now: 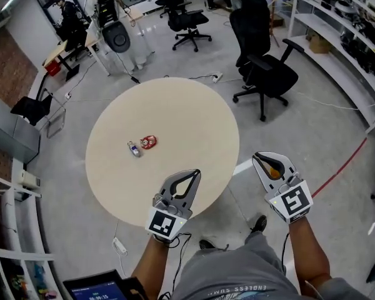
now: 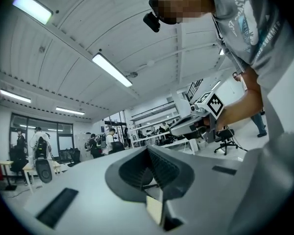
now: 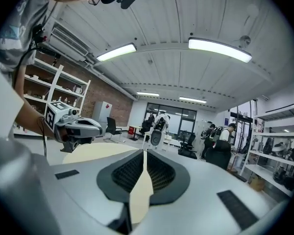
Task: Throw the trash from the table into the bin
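The only print I can read is on the hem of the person's grey shirt [image 1: 237, 289], seen from the head view: "ENDLESS SUM", cut off at the frame edge. A dark screen [image 1: 100, 290] at the lower left shows pale digits too small to read with certainty. Each gripper carries a cube with a black-and-white square marker.

The trash lies on the round beige table [image 1: 187, 117]: a small red and white piece [image 1: 148, 142] and, just beside it, a smaller blue and silver piece [image 1: 134, 149]. Both sit left of the table's centre, well apart from either gripper. The left gripper [image 1: 193, 173] hangs over the table's near edge, its jaws pressed together and empty. The right gripper [image 1: 262, 160] is off the table over the grey floor, clenched too, with nothing between its pads.

Only the head view shows the trash and the black office chairs [image 1: 262, 64]. The gripper views instead look across the room under ceiling light strips [image 3: 218, 49]. The right gripper view also catches a brick wall [image 3: 94, 102] and shelving [image 3: 39, 89].
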Action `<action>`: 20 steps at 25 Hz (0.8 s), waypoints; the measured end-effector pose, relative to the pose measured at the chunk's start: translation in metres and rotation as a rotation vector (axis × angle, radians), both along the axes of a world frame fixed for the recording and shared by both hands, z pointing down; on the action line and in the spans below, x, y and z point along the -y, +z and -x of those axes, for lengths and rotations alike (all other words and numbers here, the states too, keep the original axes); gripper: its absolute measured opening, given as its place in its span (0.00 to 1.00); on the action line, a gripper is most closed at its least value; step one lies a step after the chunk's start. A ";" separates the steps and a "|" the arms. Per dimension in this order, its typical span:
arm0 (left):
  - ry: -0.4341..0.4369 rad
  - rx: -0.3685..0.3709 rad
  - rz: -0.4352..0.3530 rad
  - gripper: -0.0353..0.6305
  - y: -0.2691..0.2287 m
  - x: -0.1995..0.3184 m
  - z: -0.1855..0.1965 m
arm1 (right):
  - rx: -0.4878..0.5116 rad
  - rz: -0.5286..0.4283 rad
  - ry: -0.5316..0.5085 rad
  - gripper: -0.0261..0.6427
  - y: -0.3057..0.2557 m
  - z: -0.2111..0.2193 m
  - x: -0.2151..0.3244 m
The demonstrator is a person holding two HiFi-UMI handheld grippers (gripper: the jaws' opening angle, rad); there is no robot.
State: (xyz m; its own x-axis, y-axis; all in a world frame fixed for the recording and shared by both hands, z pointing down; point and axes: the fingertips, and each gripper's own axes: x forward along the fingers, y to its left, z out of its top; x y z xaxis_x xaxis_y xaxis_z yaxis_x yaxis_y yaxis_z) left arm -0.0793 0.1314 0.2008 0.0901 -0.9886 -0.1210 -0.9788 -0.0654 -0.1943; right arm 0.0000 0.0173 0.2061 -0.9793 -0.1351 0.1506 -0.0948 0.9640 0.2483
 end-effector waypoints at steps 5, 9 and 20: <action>-0.078 -0.010 -0.030 0.10 -0.016 -0.079 0.063 | -0.010 -0.021 -0.073 0.08 -0.021 0.072 -0.073; -0.154 -0.019 -0.055 0.10 -0.012 -0.115 0.099 | -0.018 -0.036 -0.140 0.08 -0.021 0.115 -0.106; -0.338 -0.090 -0.017 0.10 0.019 -0.145 0.196 | -0.100 0.005 -0.413 0.08 0.013 0.259 -0.148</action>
State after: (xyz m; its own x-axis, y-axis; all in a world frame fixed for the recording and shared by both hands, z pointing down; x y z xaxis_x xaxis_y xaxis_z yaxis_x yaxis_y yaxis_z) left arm -0.2756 0.2760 0.2202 -0.2540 -0.9584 -0.1303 -0.9577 0.2680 -0.1044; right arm -0.2589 0.1650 0.2191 -0.9316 0.2660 0.2477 0.3237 0.9172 0.2322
